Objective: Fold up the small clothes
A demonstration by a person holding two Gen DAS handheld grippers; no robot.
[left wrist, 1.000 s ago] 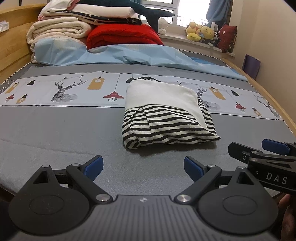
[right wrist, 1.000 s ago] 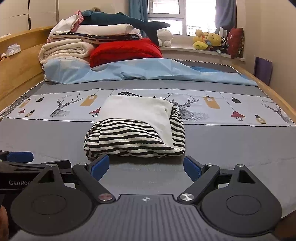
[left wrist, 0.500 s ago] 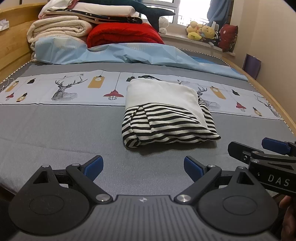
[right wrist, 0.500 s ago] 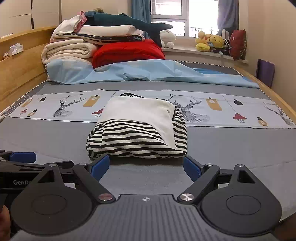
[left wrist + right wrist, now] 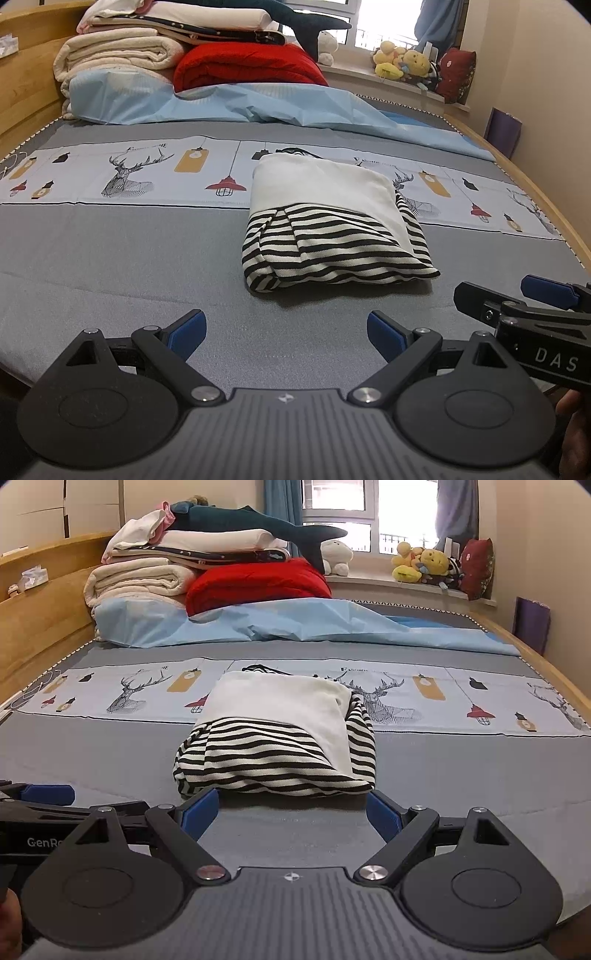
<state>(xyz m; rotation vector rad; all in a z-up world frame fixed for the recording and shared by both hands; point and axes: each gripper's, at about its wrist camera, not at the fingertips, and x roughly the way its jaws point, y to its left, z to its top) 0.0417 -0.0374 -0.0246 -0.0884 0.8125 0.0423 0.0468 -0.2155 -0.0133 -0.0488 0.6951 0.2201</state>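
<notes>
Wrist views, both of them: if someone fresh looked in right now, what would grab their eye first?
First the folded black-and-white striped garment, lying alone mid-bed on the grey bedspread, just past the open left gripper and open right gripper. Next, the bright red quilt at the head of the bed, beside a stack of cream blankets. Then the yellow plush toys on the windowsill.

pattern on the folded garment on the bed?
Black-and-white horizontal stripes with a plain white panel folded over the top: the folded striped garment shows best in the left wrist view.
</notes>
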